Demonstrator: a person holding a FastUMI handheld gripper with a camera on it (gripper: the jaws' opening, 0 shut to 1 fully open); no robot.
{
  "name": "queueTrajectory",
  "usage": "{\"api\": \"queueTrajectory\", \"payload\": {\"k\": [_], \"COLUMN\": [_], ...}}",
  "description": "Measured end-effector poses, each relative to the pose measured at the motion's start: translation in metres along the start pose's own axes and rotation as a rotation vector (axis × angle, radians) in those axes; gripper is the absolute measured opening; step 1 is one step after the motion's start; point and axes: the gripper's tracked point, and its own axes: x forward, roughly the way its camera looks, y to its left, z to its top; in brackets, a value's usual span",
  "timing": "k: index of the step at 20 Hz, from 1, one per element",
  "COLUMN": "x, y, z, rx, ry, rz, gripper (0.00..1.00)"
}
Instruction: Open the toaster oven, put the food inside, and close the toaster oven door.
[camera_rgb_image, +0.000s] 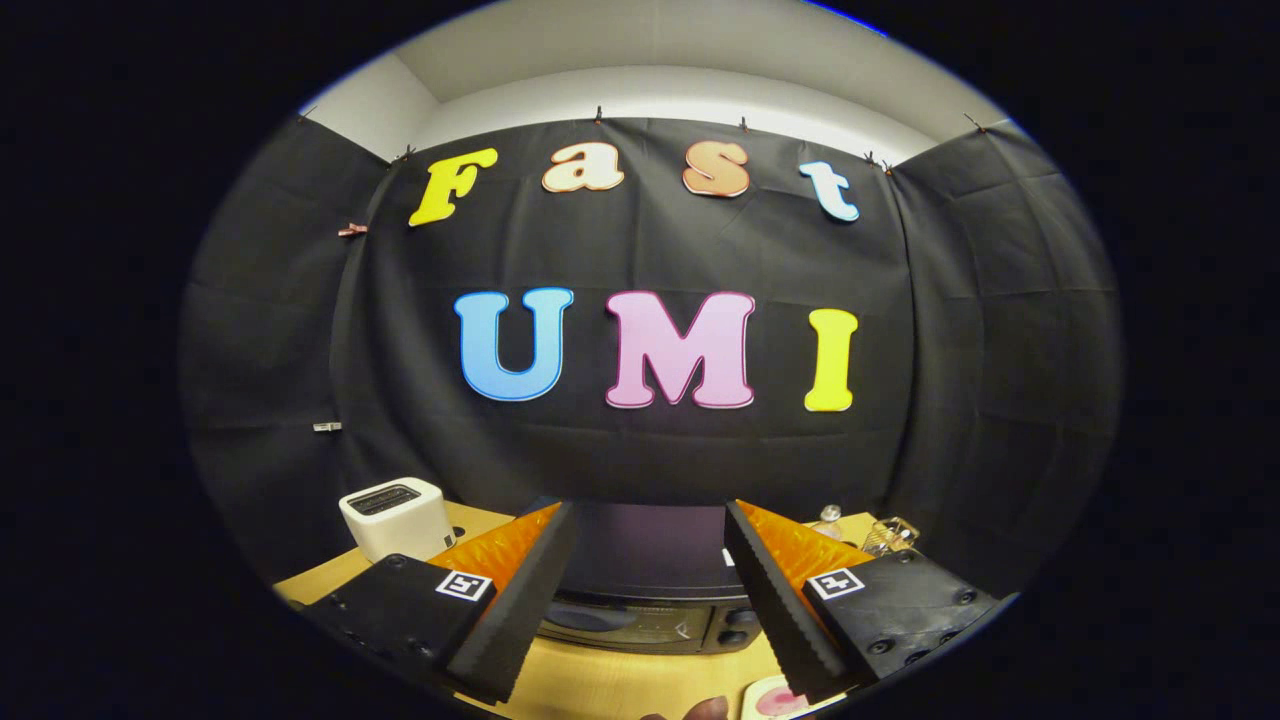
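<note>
I count one toaster oven (650, 590) ahead between my two fingers (520, 610), spread wide with nothing in them, one white toaster (395, 517), one wooden table (610, 685), one plate (775, 698), two small glass items (880, 535)

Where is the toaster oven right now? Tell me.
In the gripper view the toaster oven sits on the wooden table just ahead of the open gripper, framed between its fingers, with a white toaster to its left.
</note>
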Motion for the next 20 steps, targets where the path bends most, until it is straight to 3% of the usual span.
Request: {"api": "queueTrajectory", "payload": {"k": [9,15,20], "x": [0.051,0.07,0.067], "y": [0.037,0.034,0.031], "z": [-0.118,-0.158,-0.156], "rx": [0.033,0.03,0.007], "ry": [0.251,0.364,0.364], "rz": [-0.027,-0.077,-0.109], "gripper": [0.99,0.99,0.99]}}
